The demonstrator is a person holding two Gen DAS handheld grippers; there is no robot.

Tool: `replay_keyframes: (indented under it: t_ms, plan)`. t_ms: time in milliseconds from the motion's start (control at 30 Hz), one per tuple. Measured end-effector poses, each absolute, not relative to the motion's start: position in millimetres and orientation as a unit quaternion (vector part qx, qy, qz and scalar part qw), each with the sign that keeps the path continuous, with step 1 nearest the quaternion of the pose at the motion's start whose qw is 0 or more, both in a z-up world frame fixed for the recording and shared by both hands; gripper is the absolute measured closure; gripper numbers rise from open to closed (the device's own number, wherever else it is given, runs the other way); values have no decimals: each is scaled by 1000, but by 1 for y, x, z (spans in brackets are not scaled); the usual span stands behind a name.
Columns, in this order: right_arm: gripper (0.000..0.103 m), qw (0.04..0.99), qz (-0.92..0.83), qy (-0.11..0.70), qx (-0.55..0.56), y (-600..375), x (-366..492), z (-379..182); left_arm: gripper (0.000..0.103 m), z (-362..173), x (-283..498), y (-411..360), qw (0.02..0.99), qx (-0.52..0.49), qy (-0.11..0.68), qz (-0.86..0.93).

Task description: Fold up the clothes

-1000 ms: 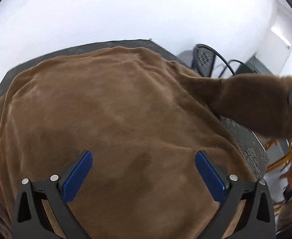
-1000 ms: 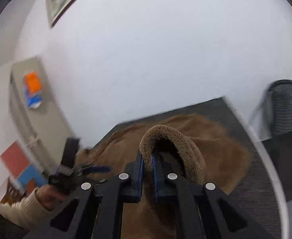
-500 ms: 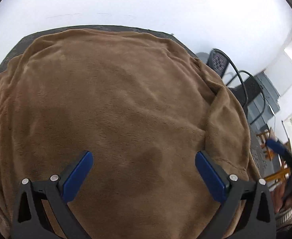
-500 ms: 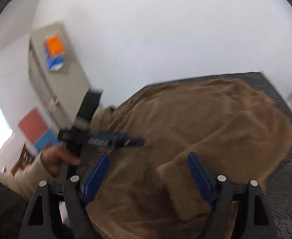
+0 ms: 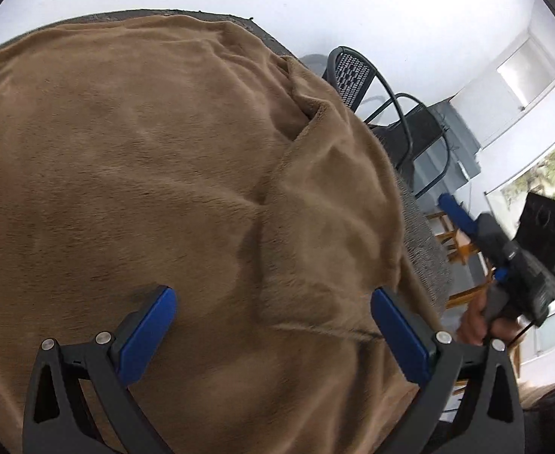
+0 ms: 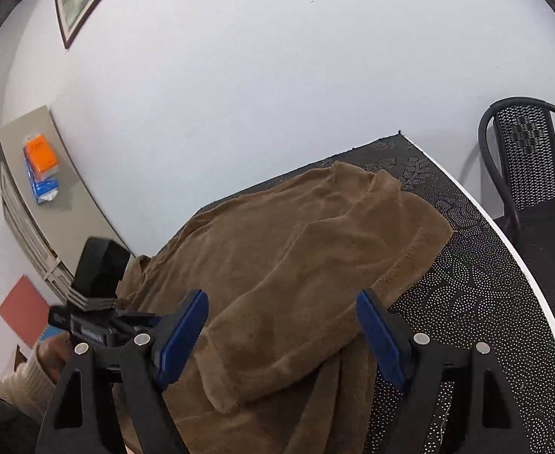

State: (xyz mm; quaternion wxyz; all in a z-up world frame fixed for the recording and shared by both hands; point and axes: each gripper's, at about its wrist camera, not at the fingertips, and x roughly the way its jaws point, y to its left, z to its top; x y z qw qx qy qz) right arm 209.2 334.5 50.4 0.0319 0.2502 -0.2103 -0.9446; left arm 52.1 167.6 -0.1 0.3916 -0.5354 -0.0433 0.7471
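While my left camera is nearly filled by the brown fleece garment, my right camera shows it spread on the dark patterned bench, one sleeve folded across its body, a black chair beyond. My left tool hovers spread wide over the fleece, gripping nothing. My right tool is likewise released, empty.

Garment lies on table, chair behind.
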Motion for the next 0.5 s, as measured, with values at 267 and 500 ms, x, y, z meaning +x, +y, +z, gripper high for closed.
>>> replay_keyframes:
  t_ms: [267,500]
  plan:
    - [20,27,-944,-223,242,342,216,42,31,-6,59,199,406,-550,-14,730]
    - [20,8,-947,-221,235,350,226,39,79,-7,56,198,393,-554,-6,734]
